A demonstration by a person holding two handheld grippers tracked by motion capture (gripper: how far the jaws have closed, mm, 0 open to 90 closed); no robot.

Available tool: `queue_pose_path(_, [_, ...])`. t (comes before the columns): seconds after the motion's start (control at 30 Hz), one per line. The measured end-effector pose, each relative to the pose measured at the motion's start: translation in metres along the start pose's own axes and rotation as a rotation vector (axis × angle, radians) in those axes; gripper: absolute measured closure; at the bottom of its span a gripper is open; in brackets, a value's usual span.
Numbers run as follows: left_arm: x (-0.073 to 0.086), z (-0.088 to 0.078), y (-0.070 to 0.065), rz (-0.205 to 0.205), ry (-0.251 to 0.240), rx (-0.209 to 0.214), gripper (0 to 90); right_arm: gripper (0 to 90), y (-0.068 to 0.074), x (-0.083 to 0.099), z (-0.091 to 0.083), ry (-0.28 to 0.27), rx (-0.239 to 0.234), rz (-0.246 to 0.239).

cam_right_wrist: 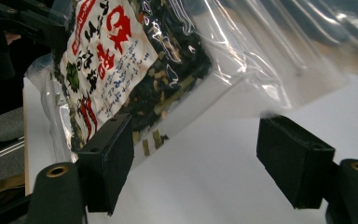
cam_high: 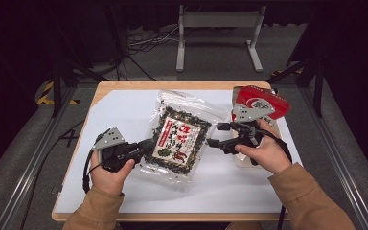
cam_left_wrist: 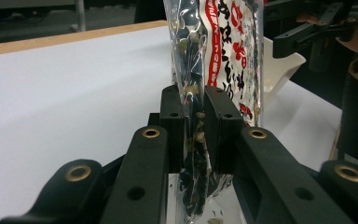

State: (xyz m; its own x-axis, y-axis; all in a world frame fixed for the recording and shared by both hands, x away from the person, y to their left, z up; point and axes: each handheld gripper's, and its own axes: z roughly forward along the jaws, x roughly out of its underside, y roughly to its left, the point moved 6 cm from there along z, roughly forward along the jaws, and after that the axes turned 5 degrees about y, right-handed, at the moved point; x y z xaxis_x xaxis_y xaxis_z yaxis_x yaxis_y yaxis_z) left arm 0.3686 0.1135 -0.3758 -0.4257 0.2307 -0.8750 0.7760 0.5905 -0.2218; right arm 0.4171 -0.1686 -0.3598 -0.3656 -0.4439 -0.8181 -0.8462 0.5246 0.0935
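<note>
Left tongs (cam_left_wrist: 195, 123) pinch the lower-left edge of the seaweed snack bag (cam_high: 179, 139), likely to lift it off the tabletop (cam_high: 124, 103). Bag sits between both tongs. Right tongs (cam_high: 214, 135) spread, just beside the bag's right edge. Red packet (cam_high: 261, 101) behind right tongs, partly covered; label text unreadable.

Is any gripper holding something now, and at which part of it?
The left gripper is shut on the snack bag, at its left edge. The right gripper is open beside the bag and holds nothing.

The snack bag (cam_high: 178, 138) label carries red Japanese characters — too blurred, perhaps, to read.
</note>
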Motion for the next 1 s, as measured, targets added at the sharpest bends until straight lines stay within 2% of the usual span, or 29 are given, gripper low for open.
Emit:
queue_pose_path(0.17, [-0.001, 0.003, -0.007, 0.022, -0.005, 0.034, 78.4, 28.2, 0.007, -0.007, 0.002, -0.031, -0.03, -0.011])
queue_pose_path(0.23, [-0.002, 0.003, -0.009, 0.038, -0.026, 0.049, 78.3, 27.4, 0.009, -0.009, 0.002, -0.04, -0.043, -0.006])
queue_pose_path(0.43, [0.0, 0.006, -0.012, 0.028, -0.037, 0.101, 78.1, 31.9, 0.014, -0.015, 0.0, -0.077, -0.099, 0.017])
queue_pose_path(0.53, [0.001, 0.009, -0.013, 0.047, -0.031, 0.105, 78.0, 38.4, 0.018, -0.017, -0.002, -0.082, -0.13, 0.027])
queue_pose_path(0.67, [0.001, 0.011, -0.015, 0.047, -0.031, 0.106, 78.0, 60.3, 0.025, -0.018, -0.007, -0.052, -0.213, 0.015])
queue_pose_path(0.73, [0.001, 0.011, -0.014, 0.052, -0.032, 0.099, 77.9, 64.6, 0.027, -0.019, -0.009, -0.046, -0.234, -0.001])
queue_pose_path(0.87, [0.001, 0.011, -0.014, 0.055, -0.033, 0.11, 77.5, 74.2, 0.033, -0.021, -0.016, -0.036, -0.306, 0.008])
queue_pose_path(1.0, [0.001, 0.013, -0.014, 0.028, -0.041, 0.155, 75.5, 75.8, 0.036, -0.023, -0.022, -0.025, -0.335, 0.009])
